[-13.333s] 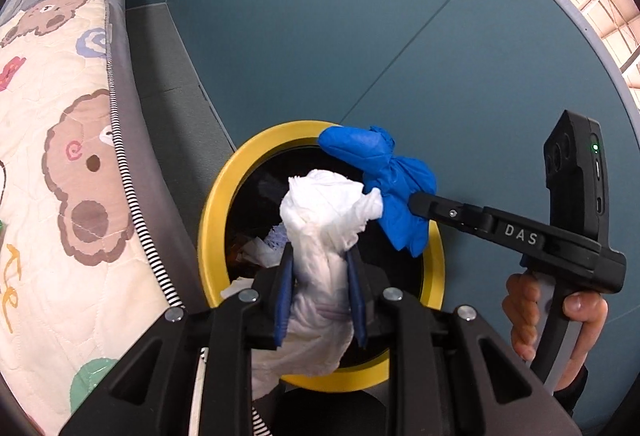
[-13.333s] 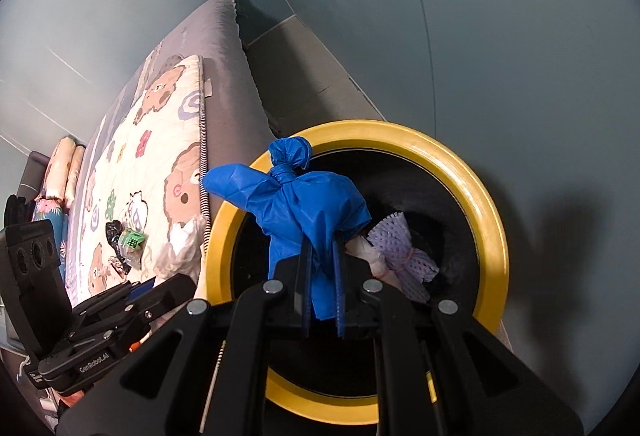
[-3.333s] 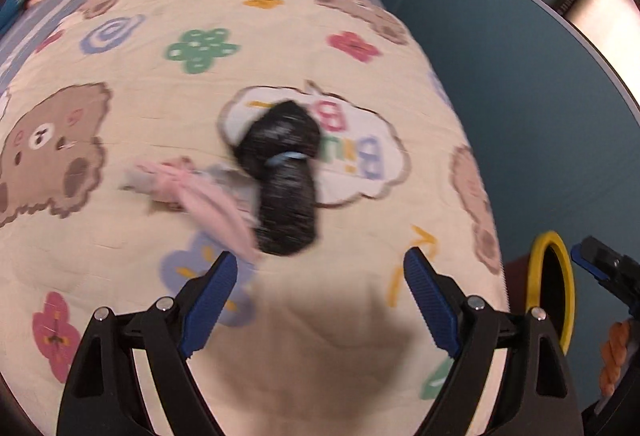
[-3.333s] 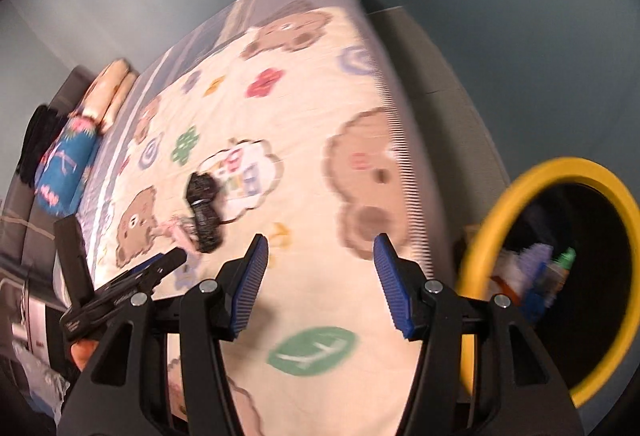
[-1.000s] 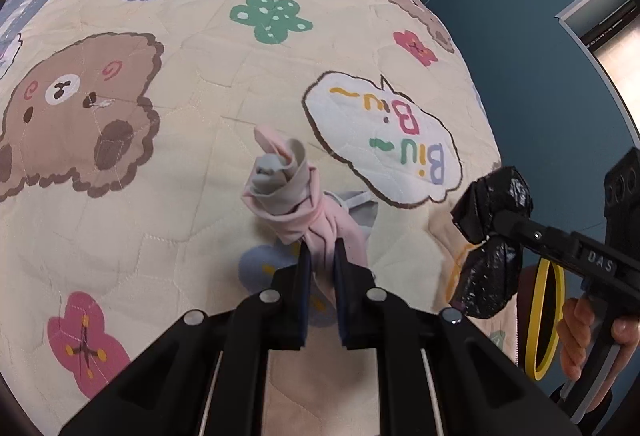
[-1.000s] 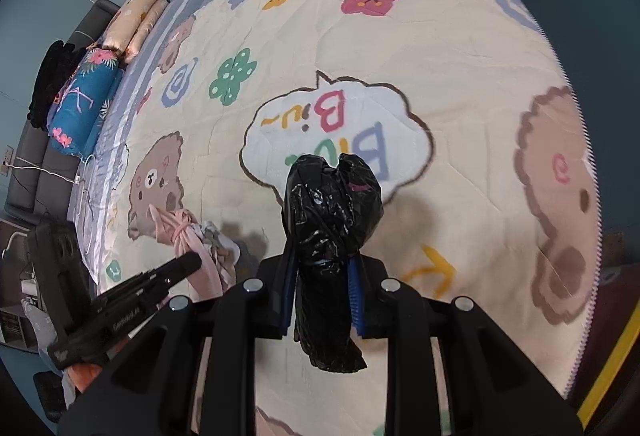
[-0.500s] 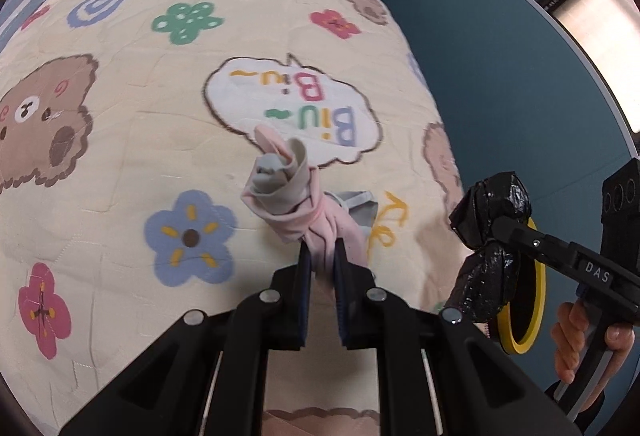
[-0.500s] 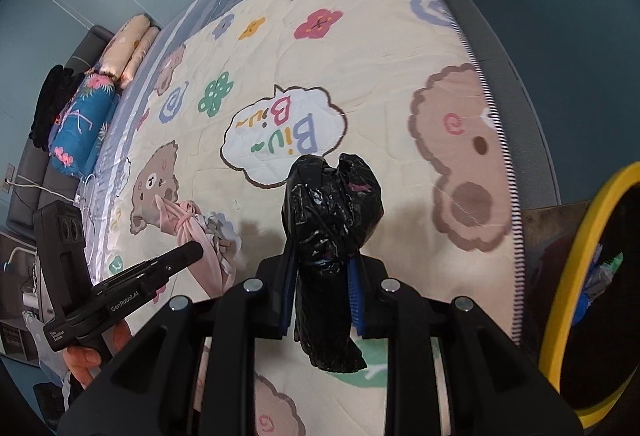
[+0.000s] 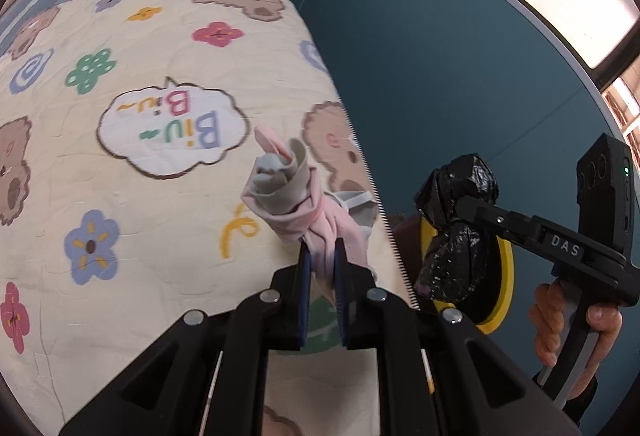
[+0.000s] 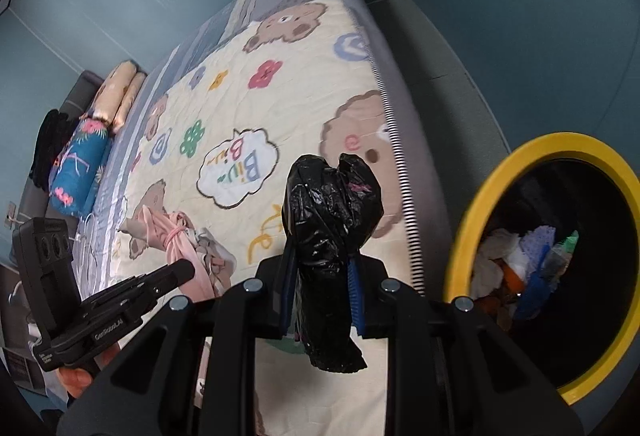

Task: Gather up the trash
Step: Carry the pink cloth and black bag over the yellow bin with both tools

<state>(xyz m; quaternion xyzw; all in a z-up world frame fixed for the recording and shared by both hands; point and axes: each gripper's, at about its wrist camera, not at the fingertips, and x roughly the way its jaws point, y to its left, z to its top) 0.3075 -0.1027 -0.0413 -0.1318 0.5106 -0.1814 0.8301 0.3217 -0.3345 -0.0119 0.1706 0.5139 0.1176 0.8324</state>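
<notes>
Our left gripper (image 9: 321, 259) clamps the pink bundle (image 9: 294, 202), our right gripper (image 10: 320, 278) the black bag (image 10: 332, 220) (both over the quilt's (image 9: 120, 176) edge beside the yellow-rimmed bin (image 10: 472, 220))

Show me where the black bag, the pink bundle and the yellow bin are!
black bag (image 10: 332, 212): right wrist view, on its crinkled upper bulge above the pads.
pink bundle (image 9: 296, 196): left wrist view, on the knotted cloth above the pads.
yellow bin (image 10: 464, 236): right wrist view, on the left side of its rim.
</notes>
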